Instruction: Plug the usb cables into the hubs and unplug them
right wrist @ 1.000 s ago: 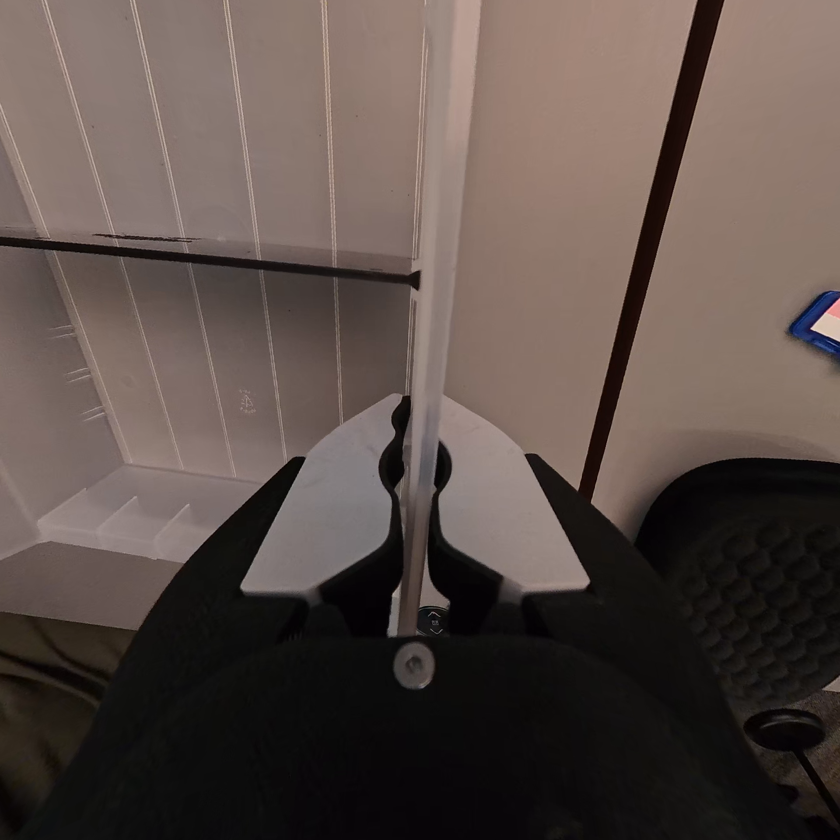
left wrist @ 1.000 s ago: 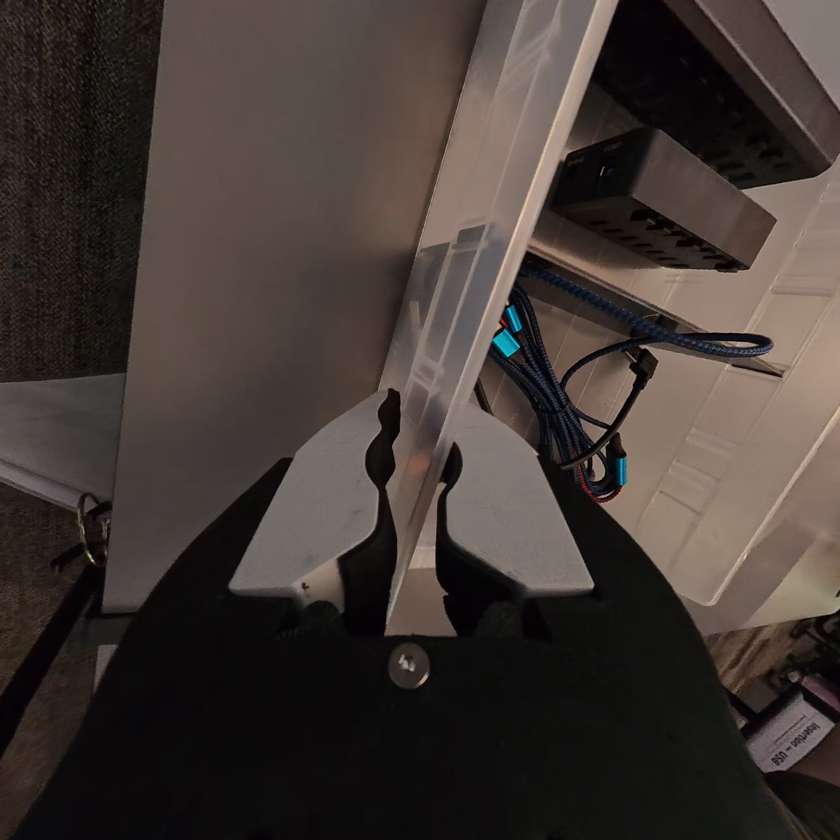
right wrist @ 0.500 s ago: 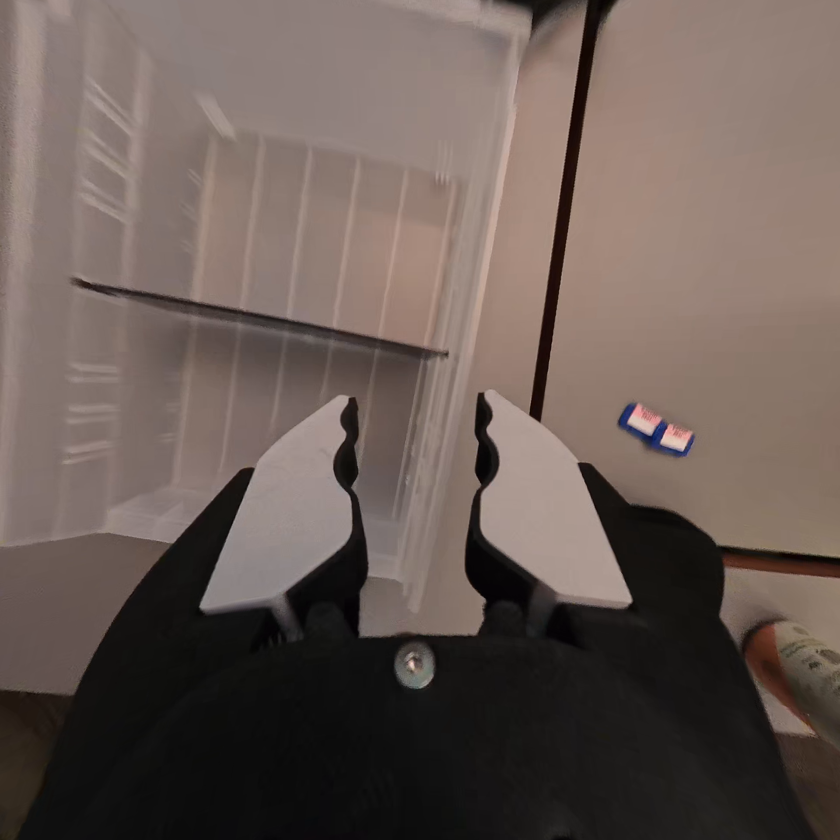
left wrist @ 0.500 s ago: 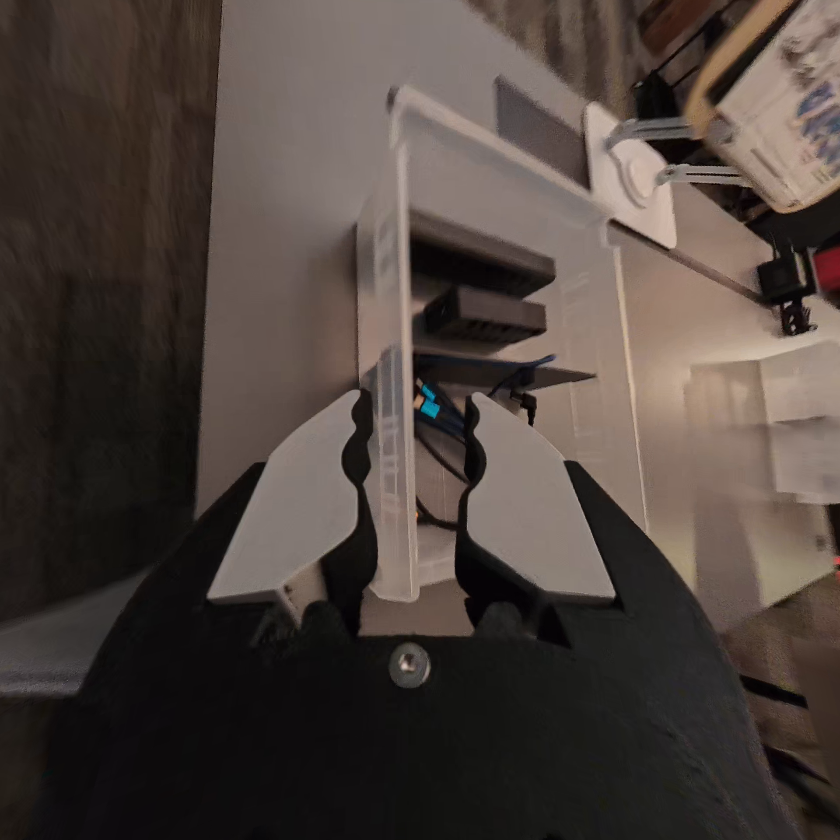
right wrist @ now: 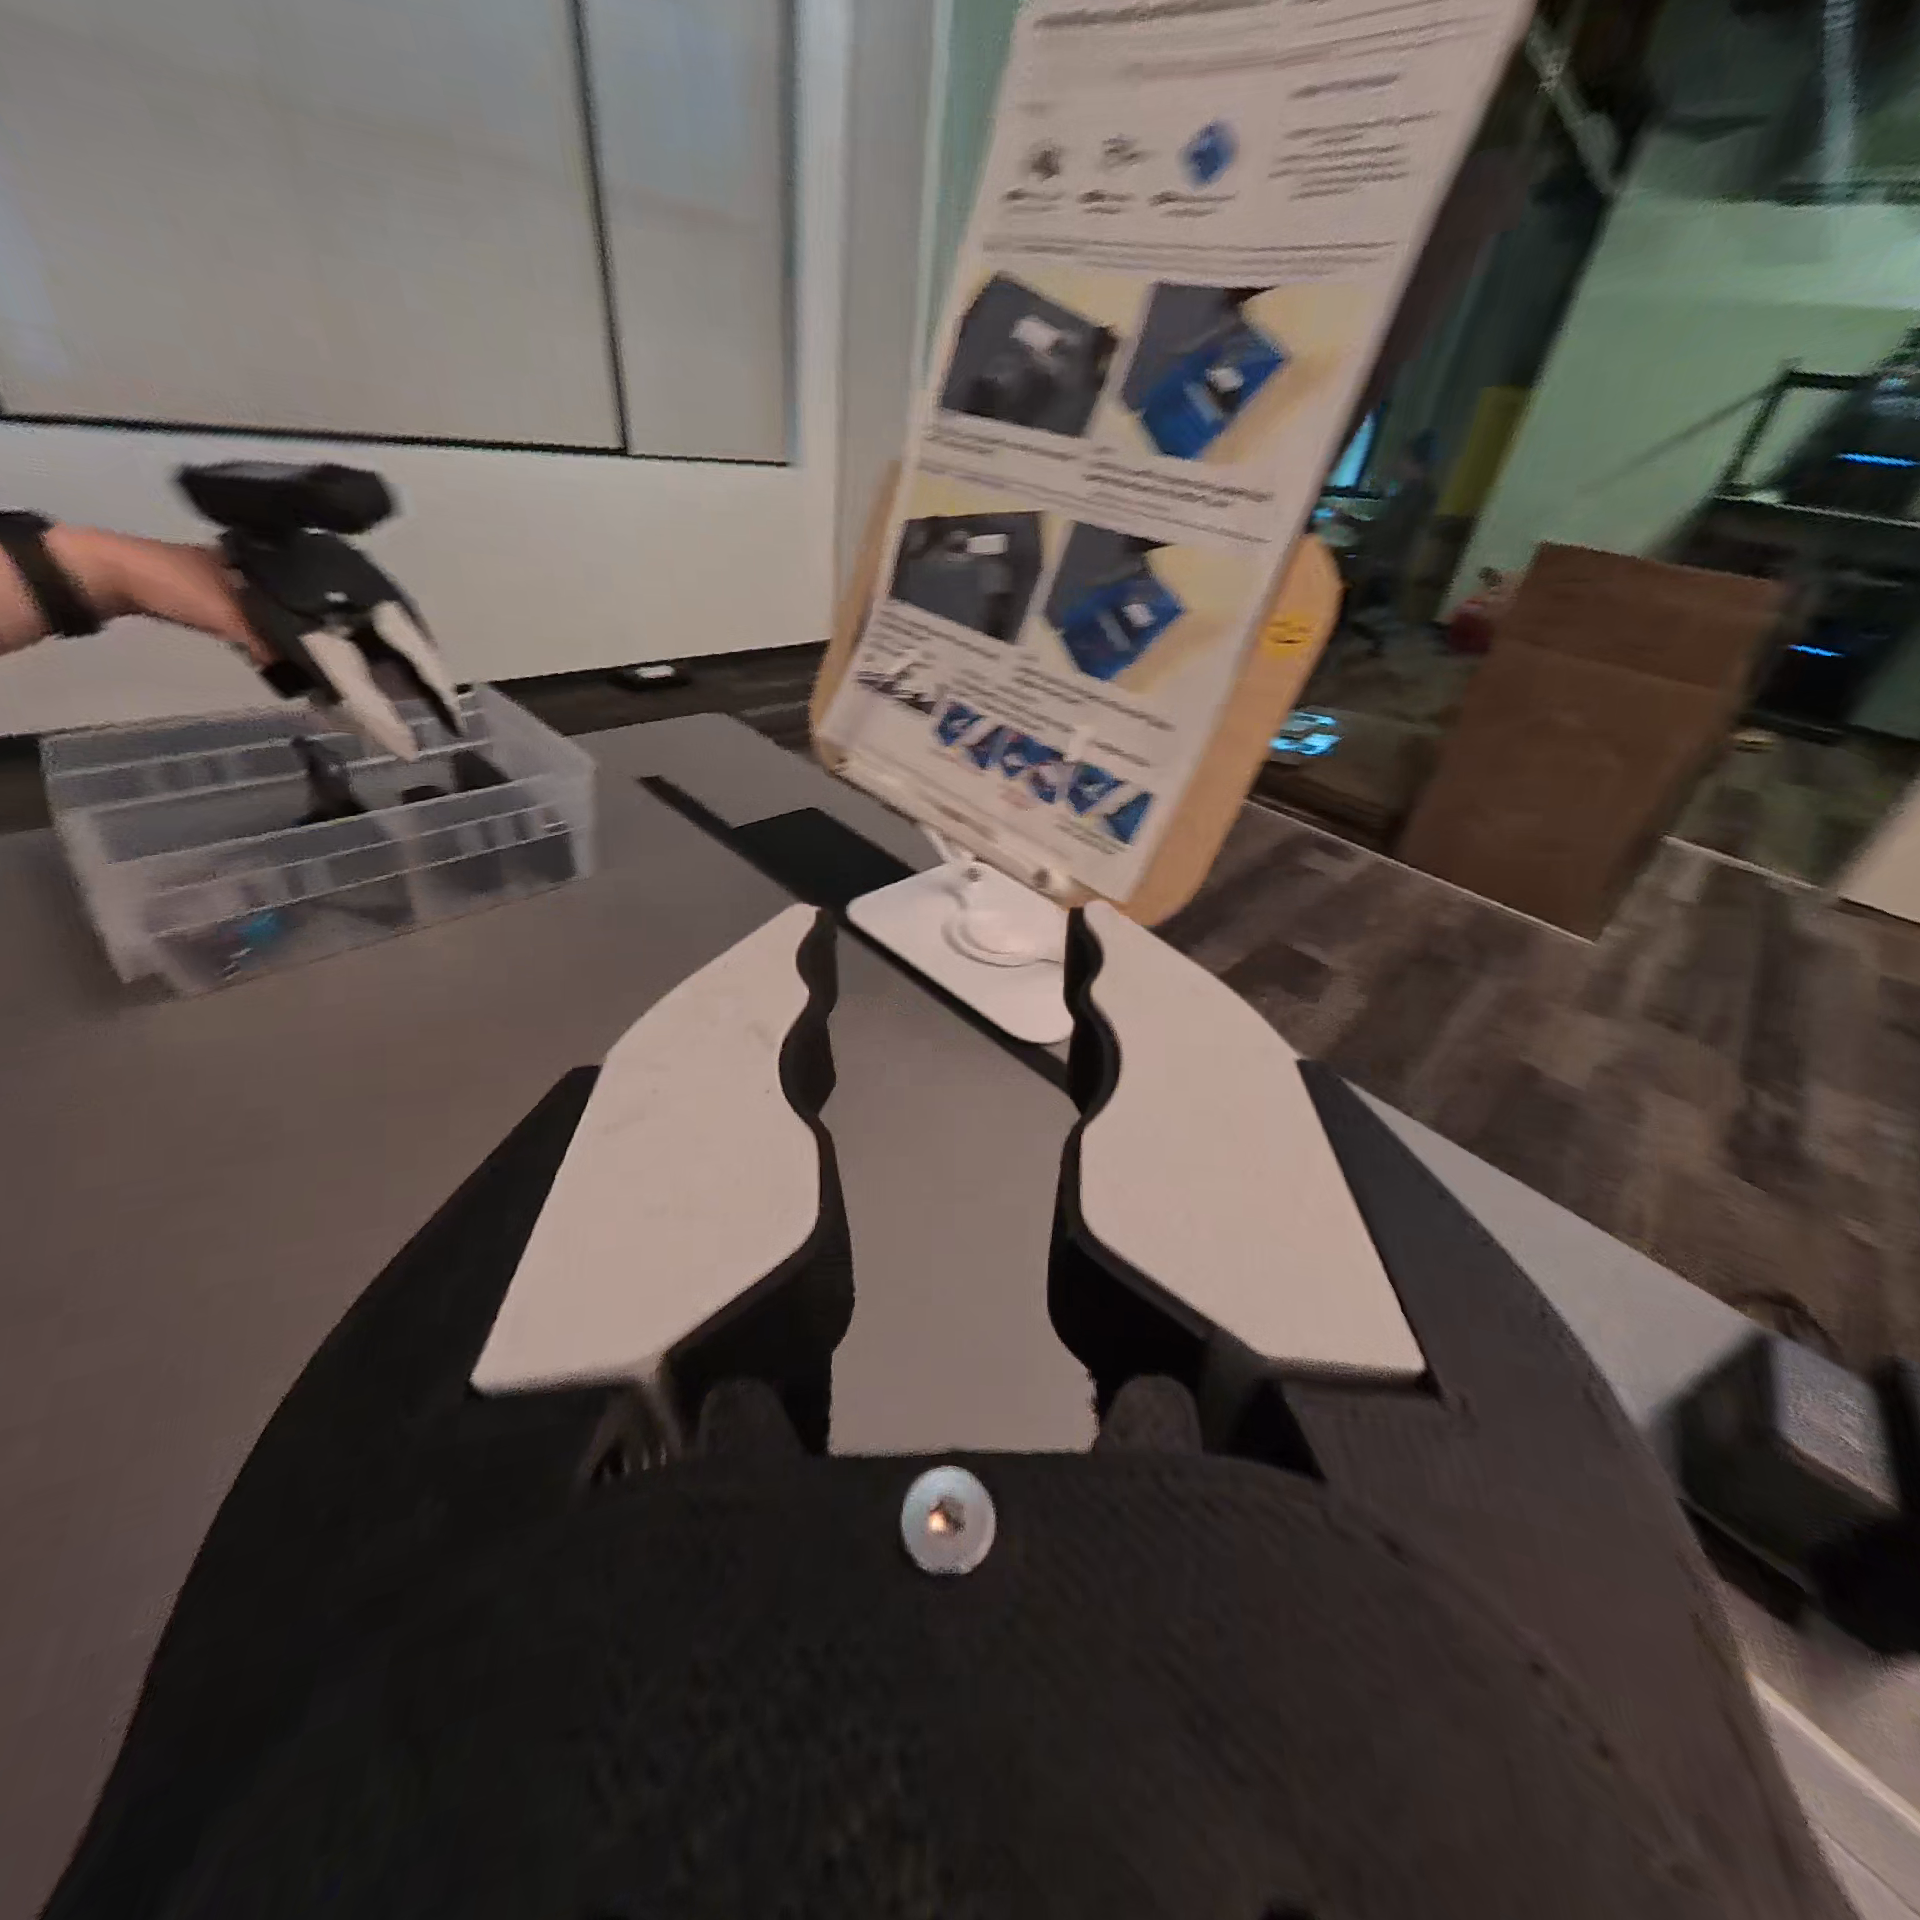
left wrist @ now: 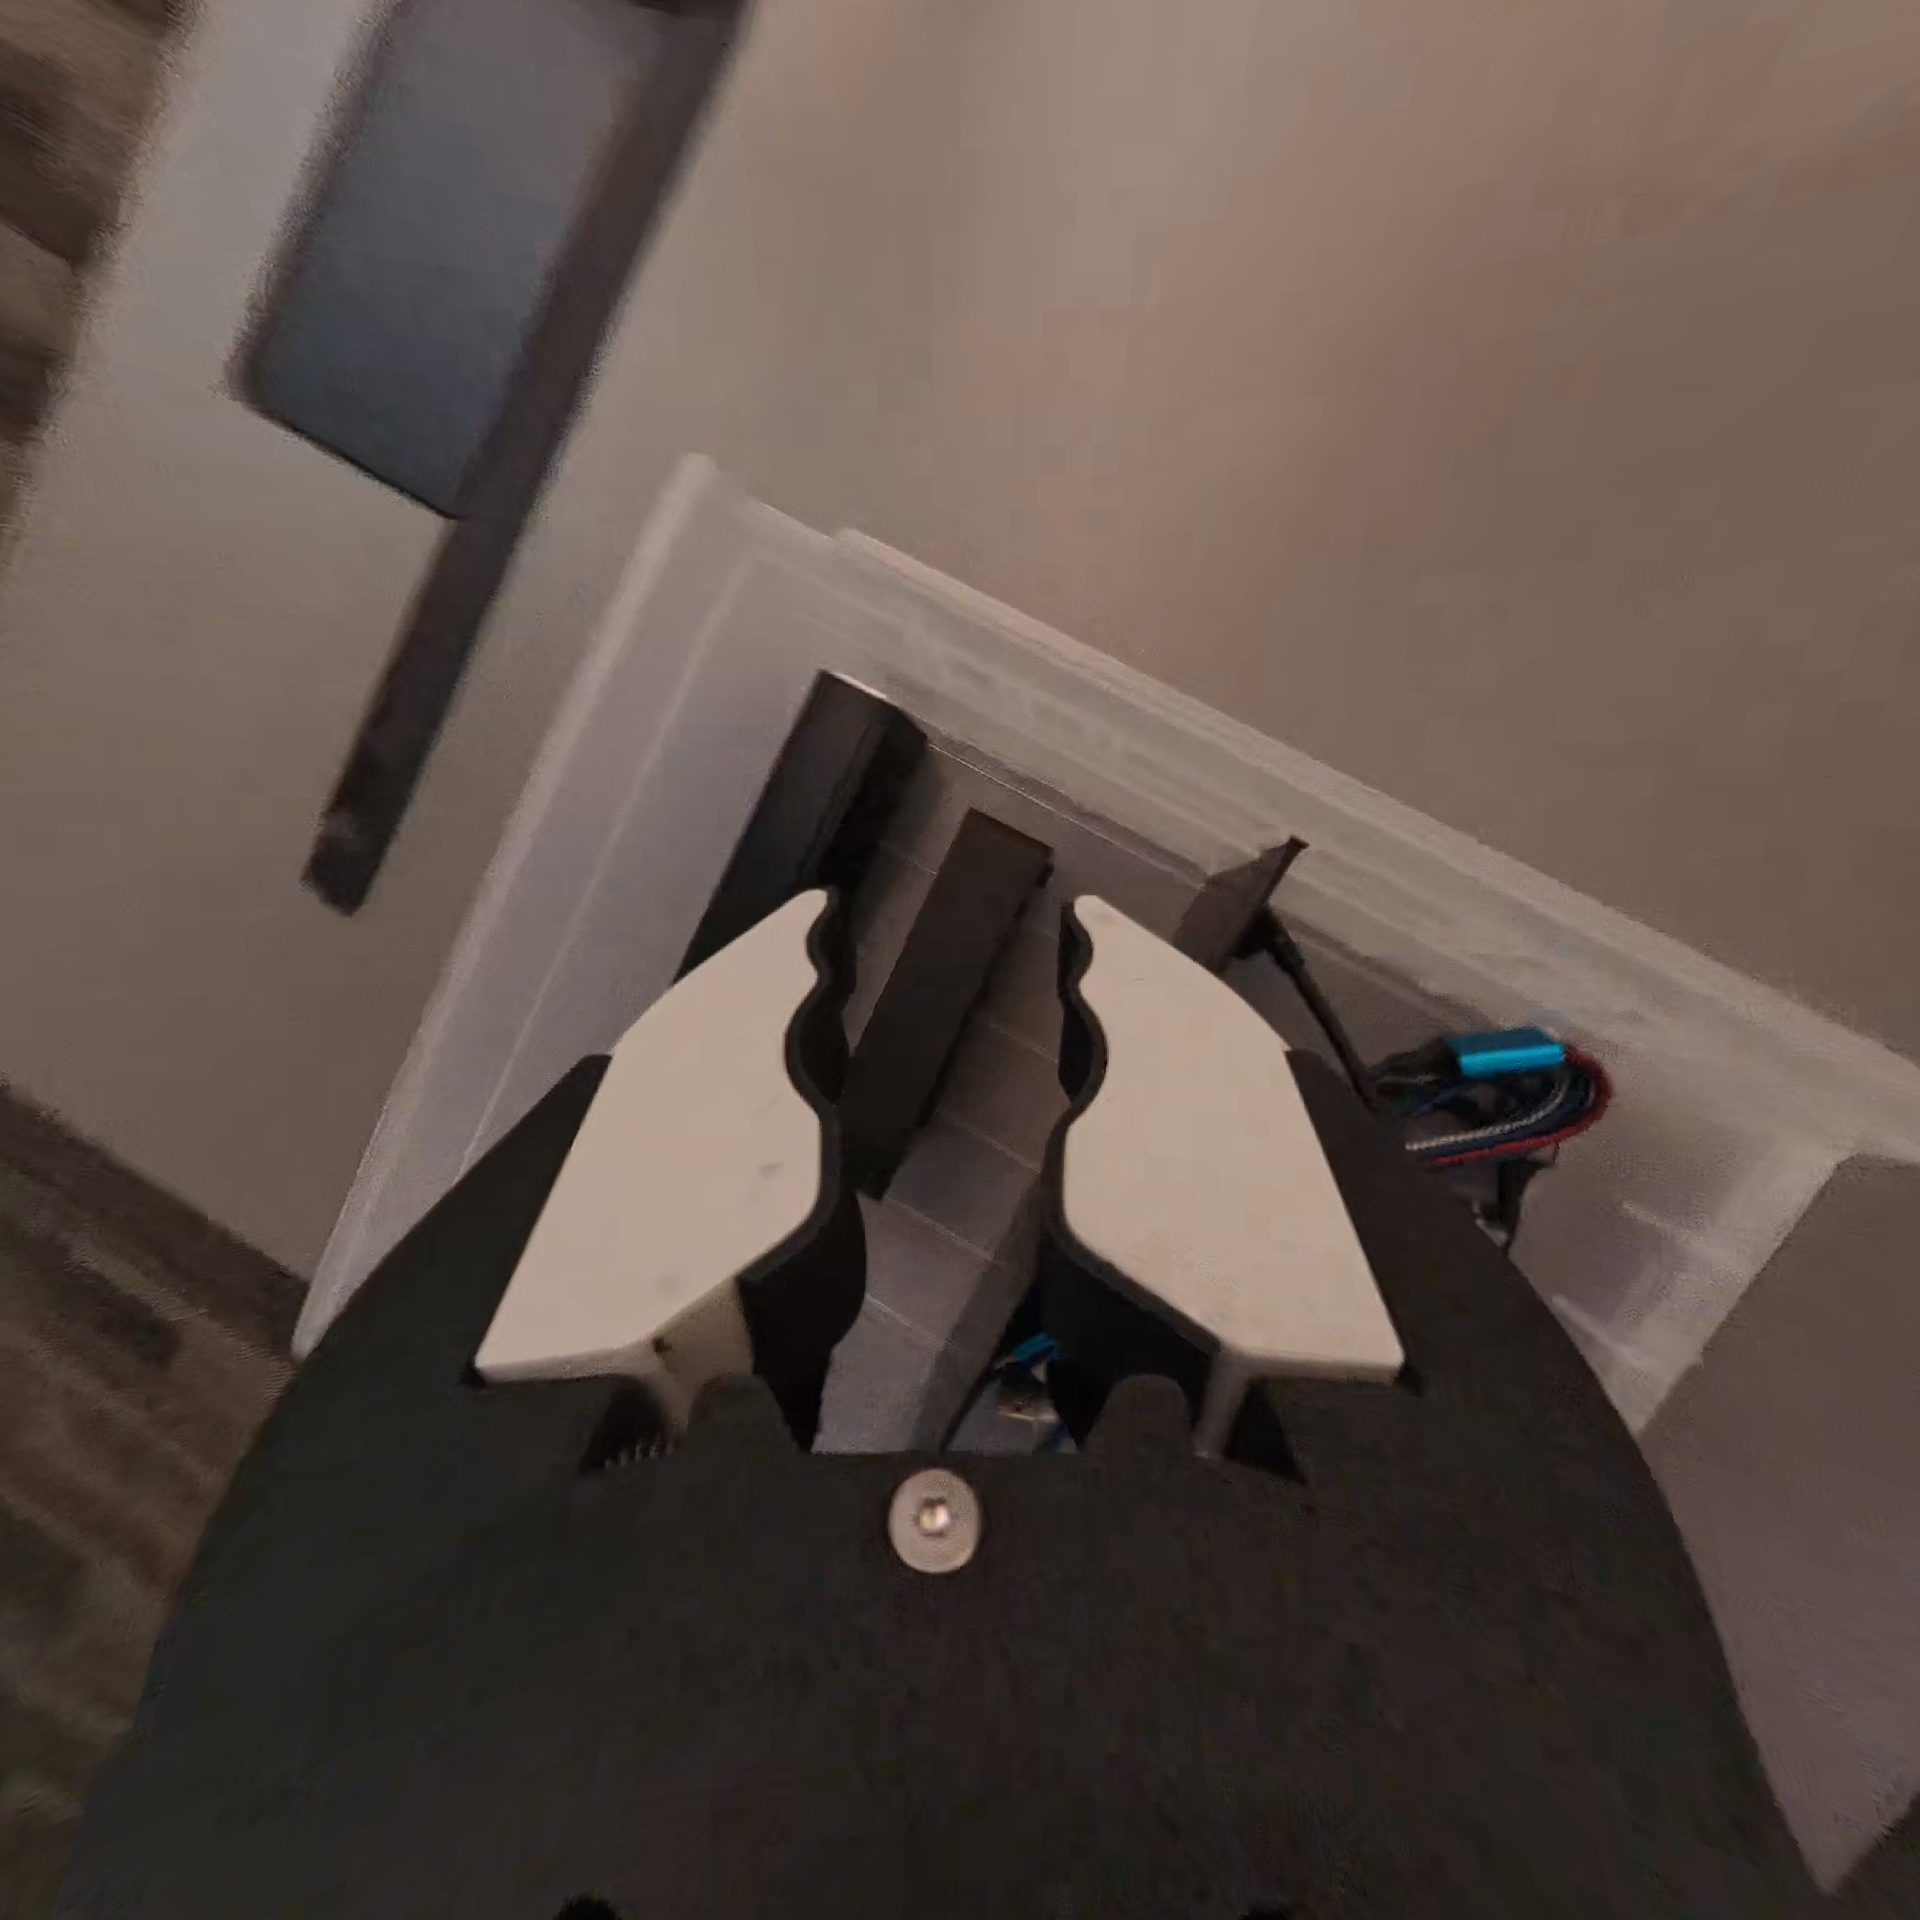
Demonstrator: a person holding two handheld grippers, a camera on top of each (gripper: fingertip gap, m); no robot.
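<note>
Both grippers stand with their fingers parted and nothing between them. Left gripper point(left wrist: 945, 935) hangs over the clear plastic bin point(left wrist: 644, 790), its tips above the 2 dark hubs point(left wrist: 935, 997) that stand on edge inside, side by side with a gap between them; no finger touches either. A thin dark divider point(left wrist: 1242, 894) separates the hubs from the next compartment, where the usb cables point(left wrist: 1496, 1091) lie in a coiled bundle of blue and red braid with a bright blue plug on top. None of the cables is seen to reach a hub. From the right wrist view the bin point(right wrist: 312, 842) sits on the grey table point(right wrist: 312, 1091) at the far left, with the left gripper point(right wrist: 400, 707) dipping into it, held by a hand point(right wrist: 135, 587). Right gripper point(right wrist: 945, 935) is well apart from the bin, over bare table, pointing toward a tilted instruction board point(right wrist: 1122, 436) on a white stand point(right wrist: 987, 935); motion blur softens both views
</note>
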